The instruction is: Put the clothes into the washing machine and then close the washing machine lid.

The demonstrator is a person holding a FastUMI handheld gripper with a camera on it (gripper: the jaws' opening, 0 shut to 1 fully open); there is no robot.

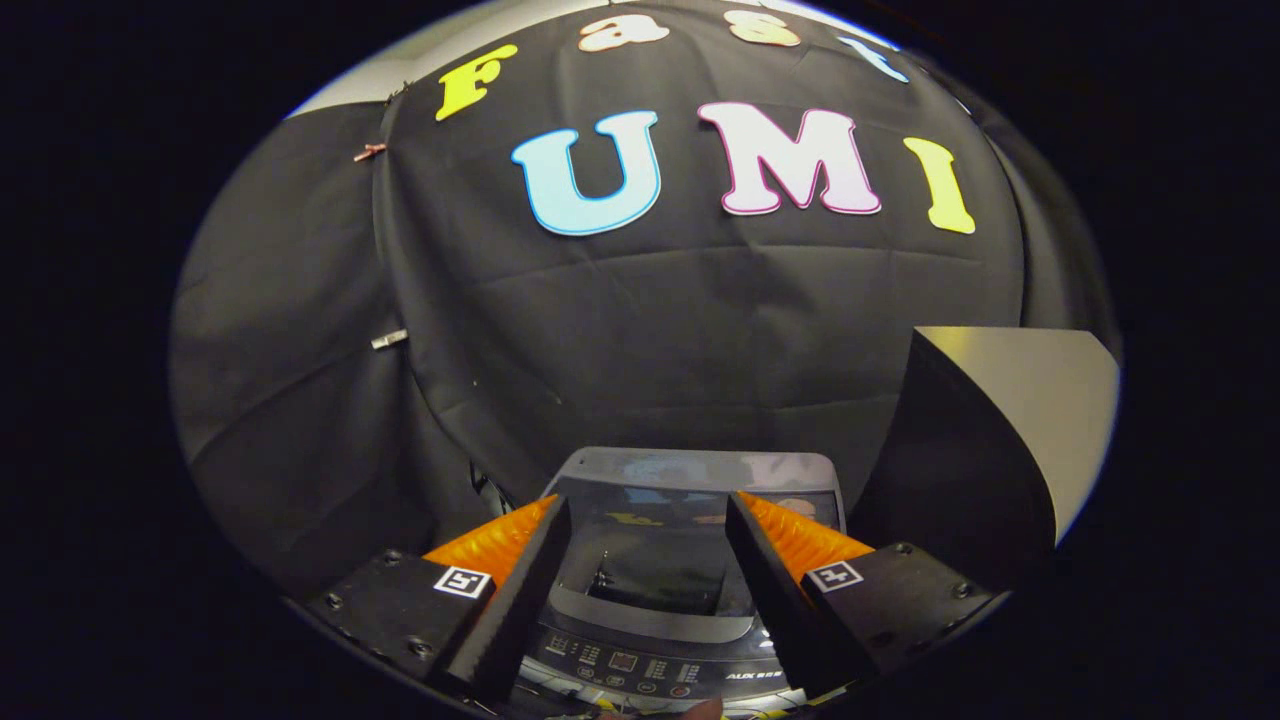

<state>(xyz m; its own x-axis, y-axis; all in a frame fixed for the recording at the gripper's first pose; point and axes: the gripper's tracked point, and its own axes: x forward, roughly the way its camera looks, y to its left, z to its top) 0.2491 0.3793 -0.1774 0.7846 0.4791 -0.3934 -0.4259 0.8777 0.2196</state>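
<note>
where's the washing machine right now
In the gripper view the washing machine sits just ahead of and below the open hand-held gripper, framed between its fingers, with the black cloth wall behind it.

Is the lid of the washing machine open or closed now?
Open. The lid stands raised behind the dark tub opening, beyond the open gripper, whose jaws stand apart and hold nothing.

The grey top-loading washing machine (655,600) stands against the black cloth wall, its glass lid down.
</note>
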